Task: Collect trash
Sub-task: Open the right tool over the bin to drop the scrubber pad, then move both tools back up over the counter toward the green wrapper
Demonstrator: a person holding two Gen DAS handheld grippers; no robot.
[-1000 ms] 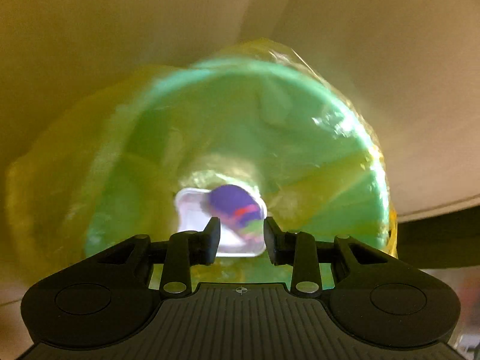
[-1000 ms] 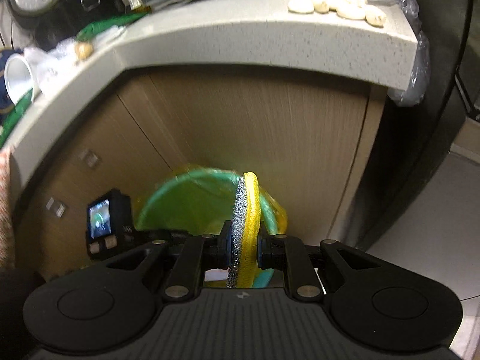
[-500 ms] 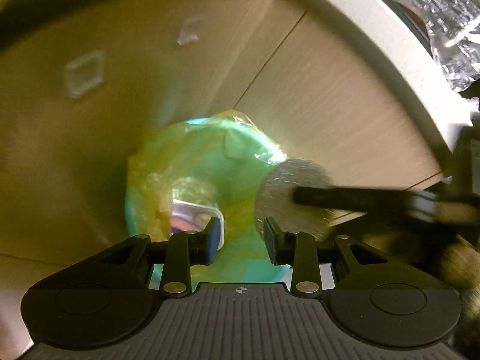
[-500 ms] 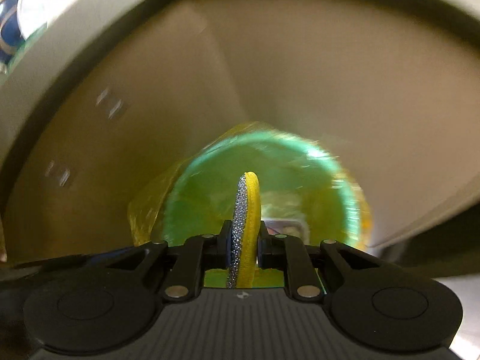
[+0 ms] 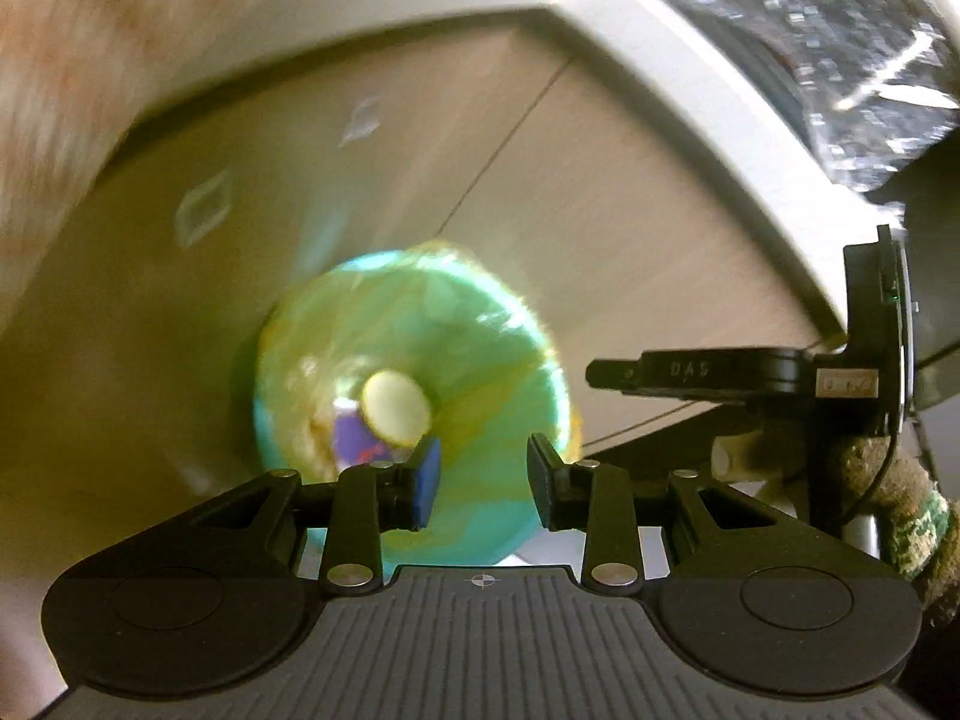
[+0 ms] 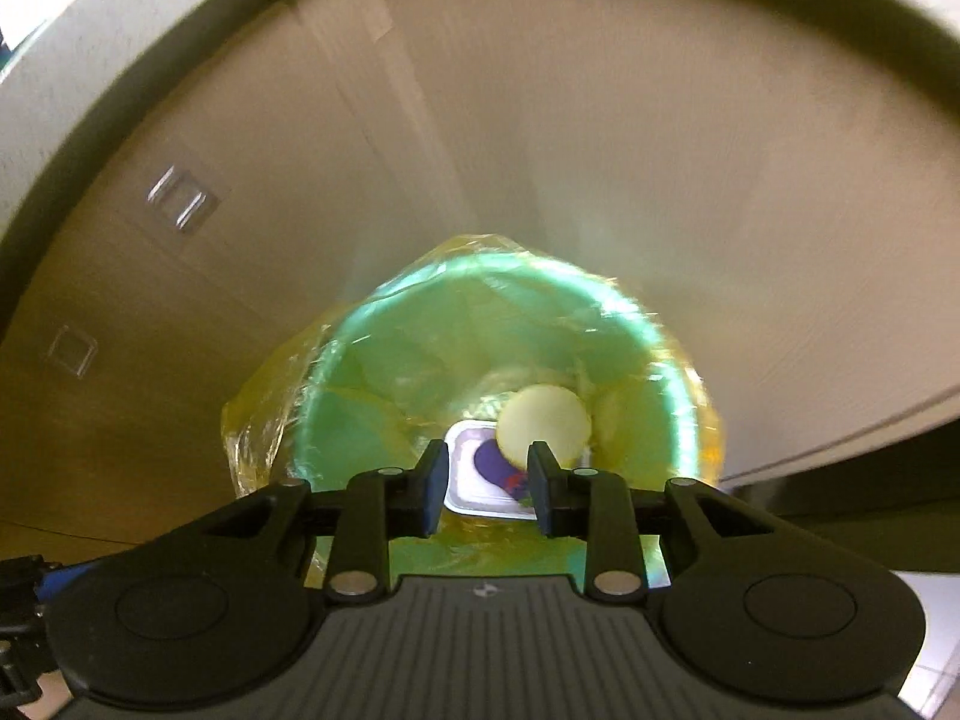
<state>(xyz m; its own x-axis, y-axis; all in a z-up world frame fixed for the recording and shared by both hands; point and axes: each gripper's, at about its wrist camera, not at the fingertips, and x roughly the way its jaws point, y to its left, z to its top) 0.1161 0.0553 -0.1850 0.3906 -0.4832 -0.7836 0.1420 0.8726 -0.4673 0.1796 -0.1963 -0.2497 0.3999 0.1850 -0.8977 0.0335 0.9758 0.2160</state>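
Trash bin [image 6: 384, 360], green, lined with a yellow plastic bag [image 6: 258, 438], set on the floor against wooden cabinet doors [image 6: 540, 150] under the pale countertop edge [image 6: 90, 60]. Open round mouth, clear of both tools. At the bottom, a round yellow sponge pad [image 6: 543, 423] lying flat, overlapping a white tray with a purple label [image 6: 480, 477]. Right gripper [image 6: 487, 495] poised above the mouth, released, jaws parted with nothing between them. Left gripper [image 5: 483, 489] likewise spread and empty, off to the bin's near side; bin [image 5: 480, 372], pad [image 5: 396, 408] and purple label [image 5: 354, 441] visible past its fingertips, blurred. Right tool's black body [image 5: 720, 369] seen side-on at the right of the left view, level with the bin rim and apart from it. Cabinet seam [image 5: 504, 138] running down behind the bin.

Half a second back: pad clamped on edge in the right jaws, over the bin. Now dropped inside, flat, jaws apart. Left gripper drawn further away, more cabinet and counter showing.
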